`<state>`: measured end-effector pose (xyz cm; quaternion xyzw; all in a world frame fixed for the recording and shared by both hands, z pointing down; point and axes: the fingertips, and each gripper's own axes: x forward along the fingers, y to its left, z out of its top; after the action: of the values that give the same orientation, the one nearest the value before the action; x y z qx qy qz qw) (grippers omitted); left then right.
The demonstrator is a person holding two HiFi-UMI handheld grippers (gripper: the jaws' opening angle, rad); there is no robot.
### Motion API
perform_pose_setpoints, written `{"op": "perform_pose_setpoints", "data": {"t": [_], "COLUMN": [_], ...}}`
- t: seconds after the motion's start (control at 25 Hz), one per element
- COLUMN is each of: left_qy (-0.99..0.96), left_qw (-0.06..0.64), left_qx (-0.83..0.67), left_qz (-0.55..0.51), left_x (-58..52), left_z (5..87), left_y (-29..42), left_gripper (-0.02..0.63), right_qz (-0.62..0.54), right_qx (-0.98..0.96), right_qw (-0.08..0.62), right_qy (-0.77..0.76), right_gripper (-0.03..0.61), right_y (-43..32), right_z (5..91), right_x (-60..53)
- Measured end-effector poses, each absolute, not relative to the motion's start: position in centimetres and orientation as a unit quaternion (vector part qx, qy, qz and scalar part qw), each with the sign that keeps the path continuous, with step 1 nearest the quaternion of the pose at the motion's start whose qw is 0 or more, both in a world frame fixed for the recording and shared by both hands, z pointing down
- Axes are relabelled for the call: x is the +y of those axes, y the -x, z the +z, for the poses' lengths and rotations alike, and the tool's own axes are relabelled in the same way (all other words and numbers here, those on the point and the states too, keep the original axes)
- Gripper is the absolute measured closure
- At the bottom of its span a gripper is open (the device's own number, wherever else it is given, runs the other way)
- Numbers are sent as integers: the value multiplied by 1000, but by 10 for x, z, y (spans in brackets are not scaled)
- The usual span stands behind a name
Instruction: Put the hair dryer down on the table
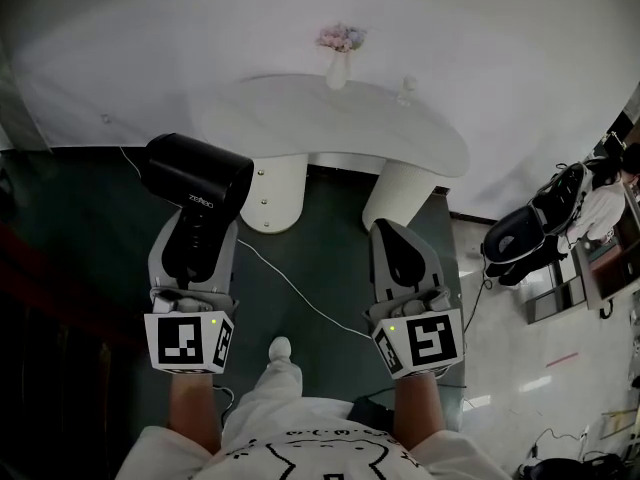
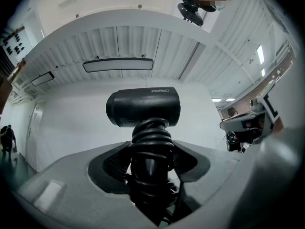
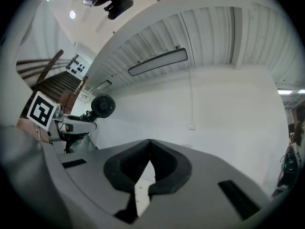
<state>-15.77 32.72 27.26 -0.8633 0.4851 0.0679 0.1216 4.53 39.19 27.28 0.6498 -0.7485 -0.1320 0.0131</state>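
We carry the hair dryer (image 1: 195,180) left of centre, its cord-wrapped handle clamped in our left gripper (image 1: 197,233), our right gripper (image 1: 398,236) closed on nothing, and with the table (image 1: 300,118) well ahead at top centre, releasing early would drop it on the floor.

Right gripper (image 3: 150,142): jaws closed tip to tip, nothing between them. To its left, the left gripper (image 3: 85,119) with its marker cube (image 3: 40,111) holds the hair dryer (image 3: 103,106), round grilled end turned toward this gripper. Ahead stands a white wall (image 3: 224,104), and above it a long lamp (image 3: 157,62) on a ribbed ceiling (image 3: 209,32).
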Motion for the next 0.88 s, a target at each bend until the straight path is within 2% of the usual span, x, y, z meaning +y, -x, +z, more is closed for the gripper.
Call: {"op": "perform_pose_setpoints", "data": {"t": [0.56,0.88], "left_qy": [853,853], "left_qw": [82,71], "left_qx": [512,514], "left_qz": [68,66], "left_x": [149,91], "left_z": [286,305], "left_y": [168,171], "left_gripper": [354,354], "right_qz": [-111,-107], "right_qx": [-760,-761], "right_qw": [29,38], "right_qy": [-639,-639], "right_gripper": [577,577], "right_y": [-49,-49], "right_z": [274,293], "right_x": [210,156]}}
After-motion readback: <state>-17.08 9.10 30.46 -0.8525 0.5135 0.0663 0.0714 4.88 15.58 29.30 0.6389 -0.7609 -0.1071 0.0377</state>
